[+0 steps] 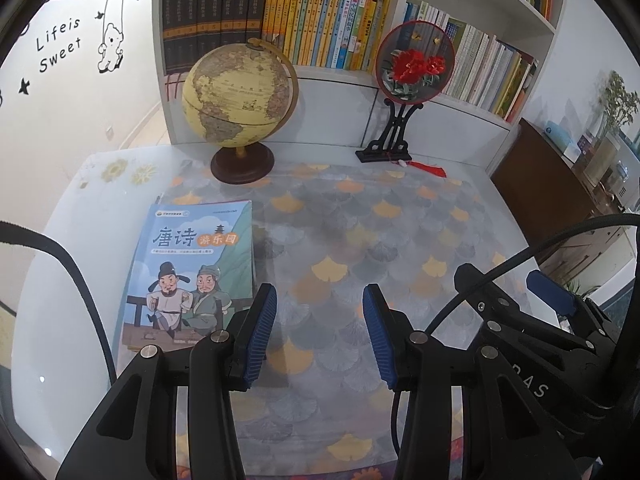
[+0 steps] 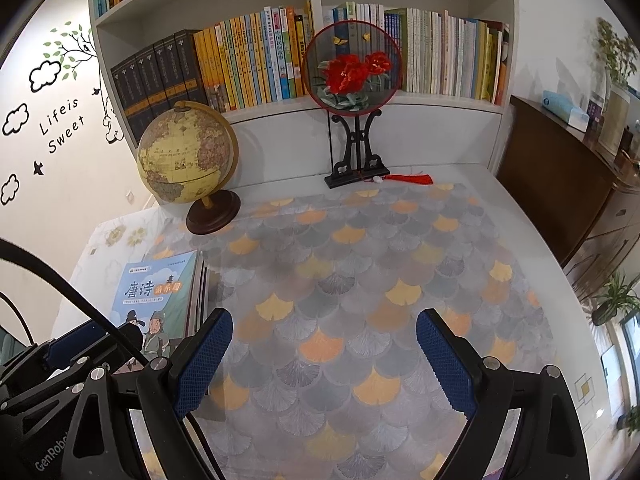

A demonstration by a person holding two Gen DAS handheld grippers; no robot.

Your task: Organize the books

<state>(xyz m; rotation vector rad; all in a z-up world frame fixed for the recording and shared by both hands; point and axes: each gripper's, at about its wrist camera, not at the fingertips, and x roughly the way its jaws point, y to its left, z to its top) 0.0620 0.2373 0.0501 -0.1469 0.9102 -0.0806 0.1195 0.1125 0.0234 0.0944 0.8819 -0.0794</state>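
The stack of books is lying flat on our table, ahead of and off to the left of our left gripper. Top cover is light blue with two cartoon guys in old robes; in the right wrist view you can see a few more page edges under it, so there's more than one book. The near right corner of the cover sits just beside the left gripper's left finger, though we can't tell if it's actually touching.

Left gripper is about half spread with nothing between the blue pads, just the patterned mat with the grey and orange ginkgo leaves under it. Our right gripper sits just to the right of the left one, jaws standing wide, also nothing in them, hanging over the mat. For that one the books are ahead and well off to the left.

Straight ahead of both, at the far edge of the table: a globe on a dark round base, ahead-left, and a round embroidered fan with red flowers on a black stand, ahead-right. Behind those is the white shelf, packed with upright books.
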